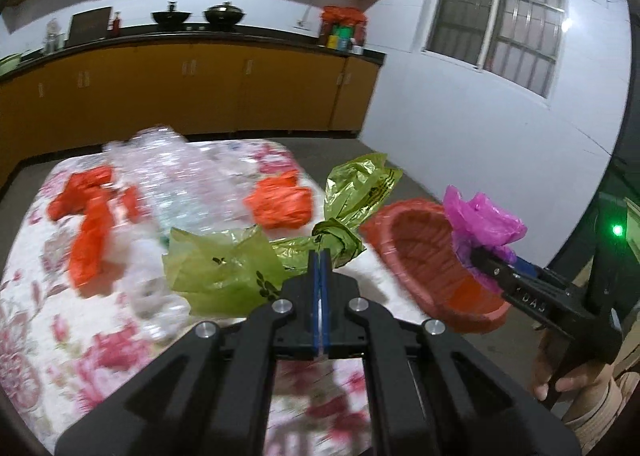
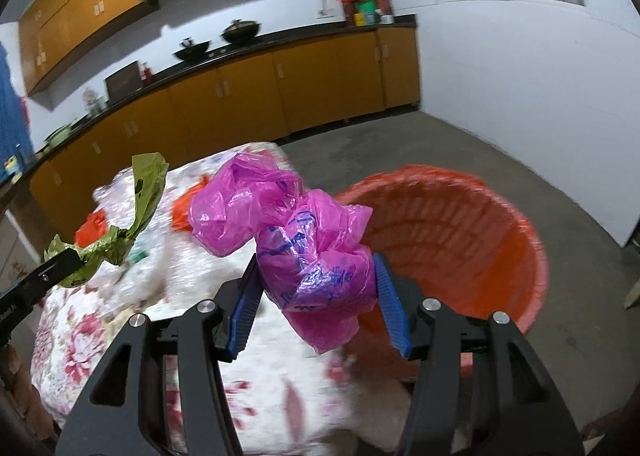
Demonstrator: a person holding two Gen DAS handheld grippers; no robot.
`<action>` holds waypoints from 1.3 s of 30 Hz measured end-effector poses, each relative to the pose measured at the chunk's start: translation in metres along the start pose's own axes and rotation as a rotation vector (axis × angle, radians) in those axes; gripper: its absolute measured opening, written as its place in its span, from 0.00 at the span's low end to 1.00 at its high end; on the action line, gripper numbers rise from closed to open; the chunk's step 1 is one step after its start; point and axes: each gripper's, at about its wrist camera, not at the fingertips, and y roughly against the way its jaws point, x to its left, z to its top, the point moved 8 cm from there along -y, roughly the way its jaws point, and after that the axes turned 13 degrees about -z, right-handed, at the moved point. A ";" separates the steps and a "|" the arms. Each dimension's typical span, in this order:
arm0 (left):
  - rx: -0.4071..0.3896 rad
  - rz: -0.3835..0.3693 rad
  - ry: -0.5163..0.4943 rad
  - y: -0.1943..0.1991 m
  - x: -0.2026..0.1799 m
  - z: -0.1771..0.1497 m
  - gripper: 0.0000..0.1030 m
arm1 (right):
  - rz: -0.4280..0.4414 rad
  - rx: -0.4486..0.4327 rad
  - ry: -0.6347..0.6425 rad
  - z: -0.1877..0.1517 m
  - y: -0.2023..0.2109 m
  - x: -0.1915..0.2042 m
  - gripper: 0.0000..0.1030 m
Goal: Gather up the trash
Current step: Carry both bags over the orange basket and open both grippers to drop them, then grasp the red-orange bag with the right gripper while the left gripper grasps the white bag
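My left gripper is shut on a knotted green plastic bag and holds it above the floral table. The bag also shows in the right wrist view with the left gripper. My right gripper is shut on a crumpled pink plastic bag and holds it at the near rim of the red basket. In the left wrist view the right gripper holds the pink bag over the basket. Orange bags and clear crumpled plastic lie on the table.
The basket stands beside the table's right edge on a grey concrete floor. Yellow kitchen cabinets with a black counter run along the back wall. A white wall with a window is to the right.
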 end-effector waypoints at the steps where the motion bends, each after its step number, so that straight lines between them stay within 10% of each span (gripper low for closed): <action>1: 0.003 -0.018 -0.005 -0.009 -0.008 0.003 0.02 | -0.019 -0.001 -0.012 0.001 -0.001 -0.011 0.54; 26: 0.139 -0.228 -0.047 -0.162 -0.105 0.007 0.13 | -0.146 -0.011 -0.211 0.033 -0.041 -0.120 0.67; 39: 0.053 0.089 -0.086 -0.096 -0.035 0.001 0.66 | -0.181 -0.037 -0.119 0.017 -0.027 -0.107 0.75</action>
